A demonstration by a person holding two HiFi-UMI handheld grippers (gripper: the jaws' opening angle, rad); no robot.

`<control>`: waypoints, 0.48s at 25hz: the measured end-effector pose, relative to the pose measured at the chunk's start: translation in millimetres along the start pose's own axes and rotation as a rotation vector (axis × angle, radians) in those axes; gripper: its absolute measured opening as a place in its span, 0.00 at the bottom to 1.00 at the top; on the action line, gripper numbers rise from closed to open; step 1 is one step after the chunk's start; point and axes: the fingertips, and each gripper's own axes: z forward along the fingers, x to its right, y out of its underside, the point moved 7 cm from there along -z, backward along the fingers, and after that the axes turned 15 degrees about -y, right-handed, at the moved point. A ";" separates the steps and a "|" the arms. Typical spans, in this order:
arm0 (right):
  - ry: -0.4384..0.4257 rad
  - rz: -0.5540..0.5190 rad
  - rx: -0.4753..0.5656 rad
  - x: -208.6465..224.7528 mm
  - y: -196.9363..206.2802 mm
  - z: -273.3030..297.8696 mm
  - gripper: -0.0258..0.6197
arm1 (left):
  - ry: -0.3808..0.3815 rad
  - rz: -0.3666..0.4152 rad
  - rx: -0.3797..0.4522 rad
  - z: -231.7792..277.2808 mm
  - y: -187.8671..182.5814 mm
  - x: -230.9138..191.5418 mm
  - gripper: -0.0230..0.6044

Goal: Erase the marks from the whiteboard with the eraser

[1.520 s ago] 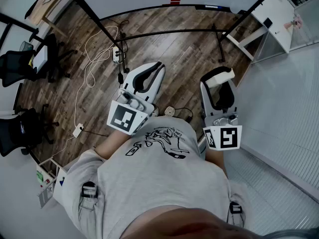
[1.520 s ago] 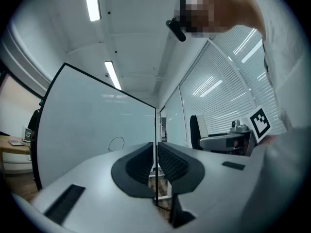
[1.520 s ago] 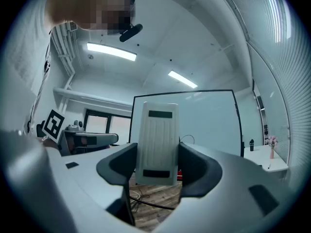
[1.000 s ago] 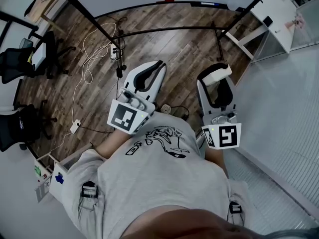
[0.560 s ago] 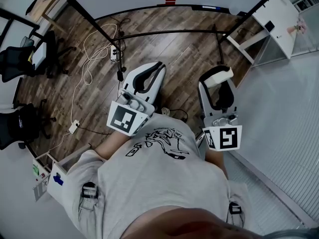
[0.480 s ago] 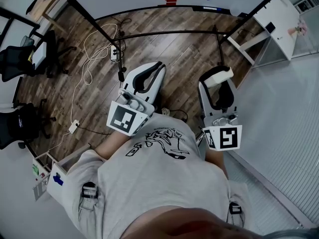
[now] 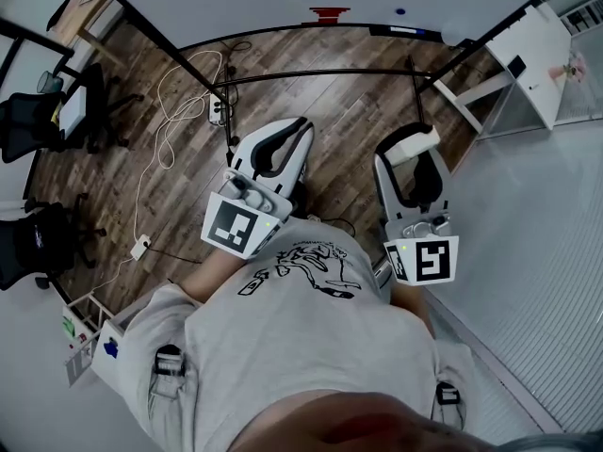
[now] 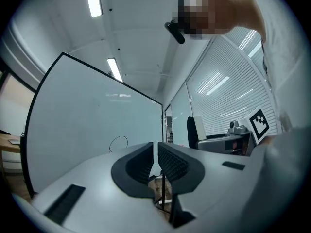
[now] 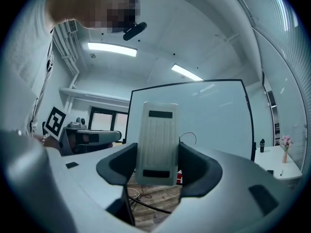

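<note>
On the right gripper, the jaws pinch the eraser by its long edges, near its lower end. It looks light, stiff and probably slick, so grip firmly. The left gripper has its jaws almost pressed together, empty. Ahead, the whiteboard bears a looped mark.

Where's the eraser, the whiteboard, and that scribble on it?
eraser (image 9: 156,142): right gripper view, middle of its ribbed back.
whiteboard (image 9: 218,115): right gripper view, bare surface.
scribble (image 9: 188,133): right gripper view, top of the loop.
</note>
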 end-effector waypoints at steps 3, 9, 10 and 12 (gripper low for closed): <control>-0.003 -0.002 -0.006 10.8 -0.1 20.4 0.45 | 0.004 -0.002 0.001 17.8 1.0 -14.7 0.11; 0.003 -0.001 -0.013 34.9 1.9 62.5 0.45 | -0.003 -0.002 0.000 54.2 5.4 -48.6 0.11; 0.004 0.000 -0.015 39.5 2.3 70.1 0.45 | -0.003 -0.004 0.004 61.0 5.1 -54.6 0.11; 0.005 -0.002 -0.022 48.4 2.6 85.8 0.45 | -0.006 -0.006 0.002 73.5 6.0 -67.7 0.11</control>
